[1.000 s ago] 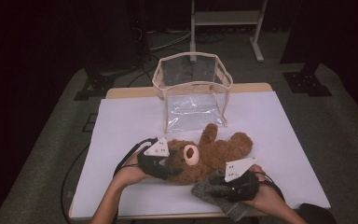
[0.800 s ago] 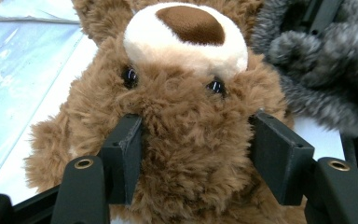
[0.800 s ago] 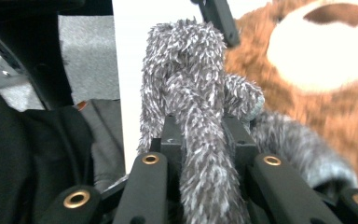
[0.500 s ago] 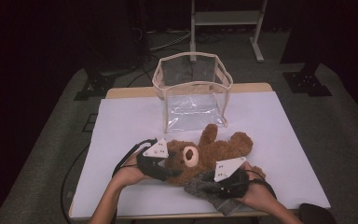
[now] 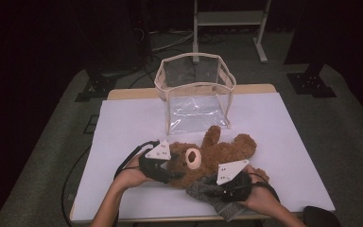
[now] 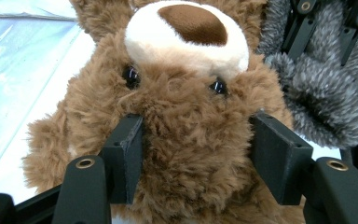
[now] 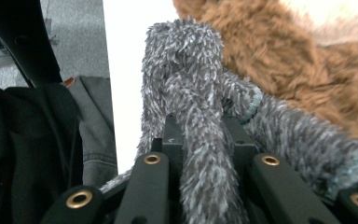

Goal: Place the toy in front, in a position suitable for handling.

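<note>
Currently, high view: teddy bear (image 5: 212, 153) lies near the table (image 5: 123, 123) front edge; clear bag (image 5: 194, 92) beyond it holds nothing, so packing remains. Right gripper (image 5: 227, 182) has shifted left since earlier. Left gripper view: left gripper (image 6: 193, 156) clamps the bear's head. Right gripper view: right gripper (image 7: 205, 140) pinches grey fuzzy cloth (image 7: 186, 70).

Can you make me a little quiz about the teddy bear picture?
1. True or false: the left gripper squeezes the teddy bear by its head.
2. What does the right gripper pinch? A) the clear bag B) the grey fuzzy cloth C) a cable
3. Fill in: the clear bag stands ___ the bear, farther from the person.

Key:
1. True.
2. B, the grey fuzzy cloth.
3. Behind.
</note>
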Demonstrator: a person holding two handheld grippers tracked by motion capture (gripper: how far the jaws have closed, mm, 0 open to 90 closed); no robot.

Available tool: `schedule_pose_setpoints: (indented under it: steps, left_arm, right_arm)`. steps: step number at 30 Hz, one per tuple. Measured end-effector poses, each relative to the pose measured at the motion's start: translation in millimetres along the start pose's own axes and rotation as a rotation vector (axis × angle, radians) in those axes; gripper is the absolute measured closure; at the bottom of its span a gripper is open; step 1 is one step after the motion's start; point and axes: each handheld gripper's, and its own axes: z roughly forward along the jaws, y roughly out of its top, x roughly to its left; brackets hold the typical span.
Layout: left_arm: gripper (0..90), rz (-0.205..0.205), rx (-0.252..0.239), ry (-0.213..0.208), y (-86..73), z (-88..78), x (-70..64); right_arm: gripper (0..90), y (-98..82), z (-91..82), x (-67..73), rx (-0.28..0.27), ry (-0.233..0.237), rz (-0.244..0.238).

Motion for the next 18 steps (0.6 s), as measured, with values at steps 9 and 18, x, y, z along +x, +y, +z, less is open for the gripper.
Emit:
schedule_pose_setpoints:
  steps: [9, 18]
  left_arm:
    - [38.5, -0.008, -0.002, -0.004, -0.2, 0.2, 0.7]
    - [38.2, -0.006, 0.002, -0.009, -0.4, 0.3, 0.5]
  right_arm:
    - [74.2, -20.3, -18.5, 0.7, 0.007, -0.014, 0.050]
    - [74.1, -6.2, -13.9, 3.7, 0.001, -0.023, 0.003]
